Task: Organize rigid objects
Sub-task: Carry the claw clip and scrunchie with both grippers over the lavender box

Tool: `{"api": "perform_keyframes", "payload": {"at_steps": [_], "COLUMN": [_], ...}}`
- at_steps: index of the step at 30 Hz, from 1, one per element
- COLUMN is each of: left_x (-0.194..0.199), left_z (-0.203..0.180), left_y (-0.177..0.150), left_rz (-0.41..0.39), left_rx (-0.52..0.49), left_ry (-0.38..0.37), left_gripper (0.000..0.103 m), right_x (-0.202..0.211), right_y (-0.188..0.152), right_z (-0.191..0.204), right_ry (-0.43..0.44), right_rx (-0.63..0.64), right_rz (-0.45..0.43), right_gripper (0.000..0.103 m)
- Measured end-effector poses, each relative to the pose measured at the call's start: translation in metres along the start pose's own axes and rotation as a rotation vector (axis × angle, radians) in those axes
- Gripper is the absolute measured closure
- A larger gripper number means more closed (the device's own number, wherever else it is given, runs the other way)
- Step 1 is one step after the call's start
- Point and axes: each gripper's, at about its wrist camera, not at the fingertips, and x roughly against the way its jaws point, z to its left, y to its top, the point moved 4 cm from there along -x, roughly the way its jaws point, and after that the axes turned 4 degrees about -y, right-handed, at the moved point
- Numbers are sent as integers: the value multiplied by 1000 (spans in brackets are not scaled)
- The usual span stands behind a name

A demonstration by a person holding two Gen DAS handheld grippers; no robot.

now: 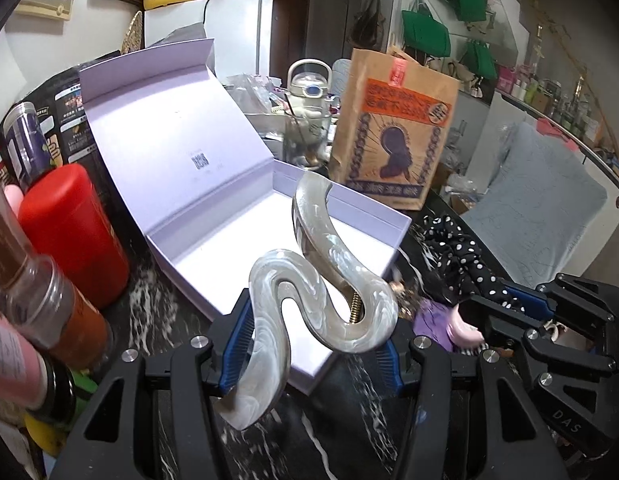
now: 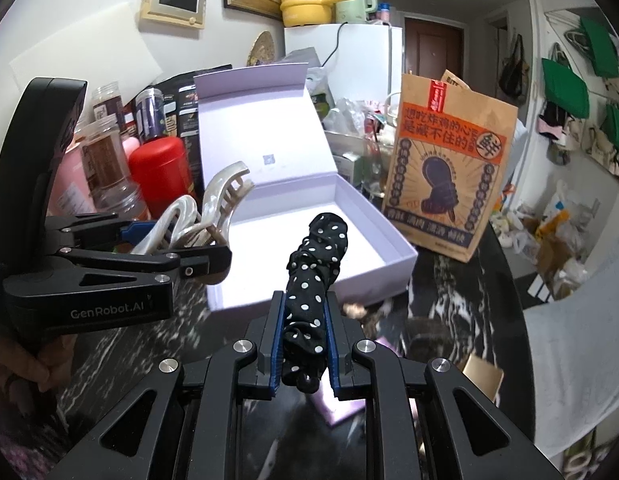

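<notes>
The white box (image 2: 373,216) sits open. My left tongs (image 1: 309,344) pinch a wavy hair clip (image 1: 309,280). My right tongs (image 2: 305,332) squeeze a spotted scrunchie (image 2: 313,280).

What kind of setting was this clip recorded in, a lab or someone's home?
Most likely a lived-in home, around a kitchen or dining corner: a white fridge with a yellow pot on top, a takeaway paper bag on the cluttered dark table, green tote bags hung on the wall.

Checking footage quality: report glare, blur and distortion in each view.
Left wrist: box floor blown out white, jars at left edge soft, fisheye bends the background. Right wrist: glare on box floor, hair claw sharp, black vignette at corners.
</notes>
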Motion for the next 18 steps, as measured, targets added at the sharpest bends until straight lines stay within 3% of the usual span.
{"api": "perform_keyframes", "payload": {"at_steps": [18], "left_x": [-42], "left_z": [34], "left_y": [52], "left_rz": [-18], "left_rx": [1], "left_ry": [25], "left_gripper": [49], "right_x": [-51], "right_y": [53], "right_z": [-9], "right_ry": [17], "right_rx": [49], "right_rz": [-16], "right_gripper": [86]}}
